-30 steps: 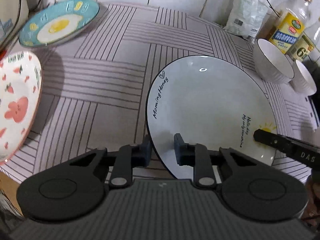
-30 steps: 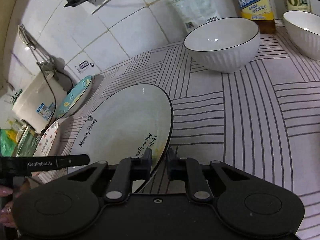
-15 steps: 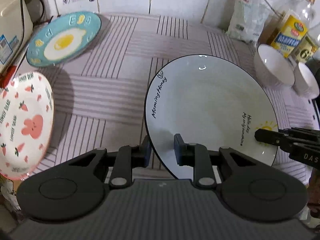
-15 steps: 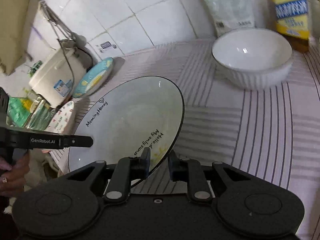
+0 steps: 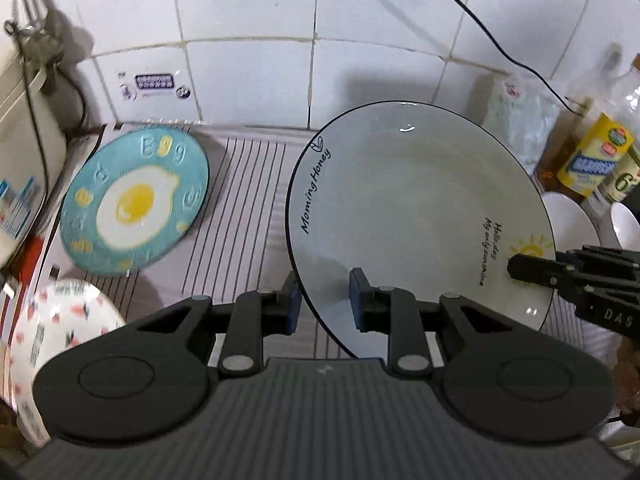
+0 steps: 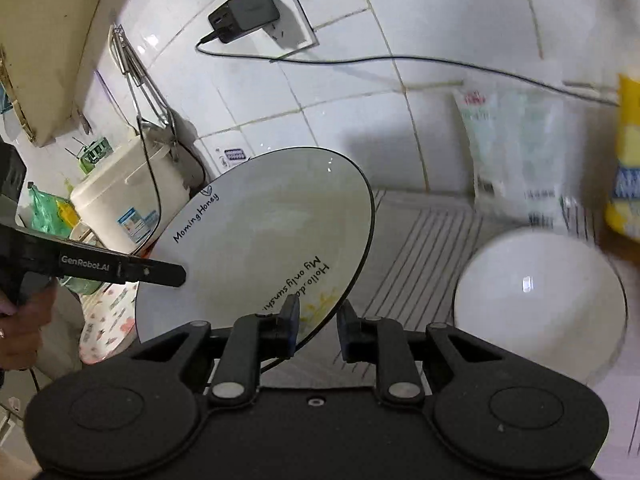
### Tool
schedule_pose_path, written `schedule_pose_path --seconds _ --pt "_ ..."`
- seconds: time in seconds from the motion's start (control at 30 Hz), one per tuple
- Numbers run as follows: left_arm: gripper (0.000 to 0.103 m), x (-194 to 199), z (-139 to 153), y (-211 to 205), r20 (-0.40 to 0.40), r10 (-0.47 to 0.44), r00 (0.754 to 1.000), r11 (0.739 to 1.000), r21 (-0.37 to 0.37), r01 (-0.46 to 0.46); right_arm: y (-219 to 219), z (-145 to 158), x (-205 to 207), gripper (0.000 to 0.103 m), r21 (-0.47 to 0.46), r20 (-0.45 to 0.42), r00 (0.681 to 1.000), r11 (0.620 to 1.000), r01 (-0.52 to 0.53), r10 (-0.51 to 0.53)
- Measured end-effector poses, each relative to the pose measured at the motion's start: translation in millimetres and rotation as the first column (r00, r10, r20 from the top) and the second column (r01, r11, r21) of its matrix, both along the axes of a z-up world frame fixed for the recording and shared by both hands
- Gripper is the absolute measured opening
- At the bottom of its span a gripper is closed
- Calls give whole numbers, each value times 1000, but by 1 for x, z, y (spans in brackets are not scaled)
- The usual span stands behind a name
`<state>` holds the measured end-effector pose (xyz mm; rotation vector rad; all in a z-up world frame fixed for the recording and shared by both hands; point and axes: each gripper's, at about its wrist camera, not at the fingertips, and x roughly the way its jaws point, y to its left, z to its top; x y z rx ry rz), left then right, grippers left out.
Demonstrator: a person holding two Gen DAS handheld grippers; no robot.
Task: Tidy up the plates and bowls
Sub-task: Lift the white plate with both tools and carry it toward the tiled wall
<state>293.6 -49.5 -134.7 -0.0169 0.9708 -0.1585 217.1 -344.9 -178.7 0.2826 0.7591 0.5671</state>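
Both grippers hold a large white plate [image 5: 412, 208] with a black rim and "Morning Honey" lettering, lifted above the counter and tilted. My left gripper [image 5: 325, 300] is shut on its near left rim. My right gripper [image 6: 318, 322] is shut on the opposite rim, by the sun drawing; it shows in the left wrist view [image 5: 568, 276] too. The plate also shows in the right wrist view [image 6: 264, 240]. A blue egg plate [image 5: 134, 204] and a white carrot-print plate [image 5: 60, 344] lie at the left. A white bowl [image 6: 540, 304] stands at the right.
A striped mat [image 5: 248, 216] covers the counter. A rice cooker [image 6: 124, 200] stands at the left wall. Oil bottles [image 5: 592, 156] and a white bag [image 6: 516, 148] stand at the back right. A second bowl [image 5: 624, 228] sits by the bottles. A charger cable [image 6: 360, 60] runs along the tiled wall.
Both grippers have raised the white plate off the counter and tilted it up toward the wall. The views now look higher at the tiles.
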Motion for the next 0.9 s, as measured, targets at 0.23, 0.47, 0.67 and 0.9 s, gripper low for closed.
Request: schedule_pose_path --seconds 0.23,0.47,0.67,0.9 --pt "24 41 -23 4 -16 3 1000 1000 -29 -3 7 -10 45 25 -33 -21 999 999 26 -26" --pt "23 76 -54 7 -75 14 997 995 -94 -21 12 -32 70 28 -94 -101 992 993 66 -75" --pt "23 86 -70 10 -107 22 994 993 -111 -34 26 -38 83 28 -162 -89 993 984 68 -84" --pt "23 87 -81 7 -131 49 990 990 -128 -65 36 -41 96 29 -243 -79 994 969 55 -76"
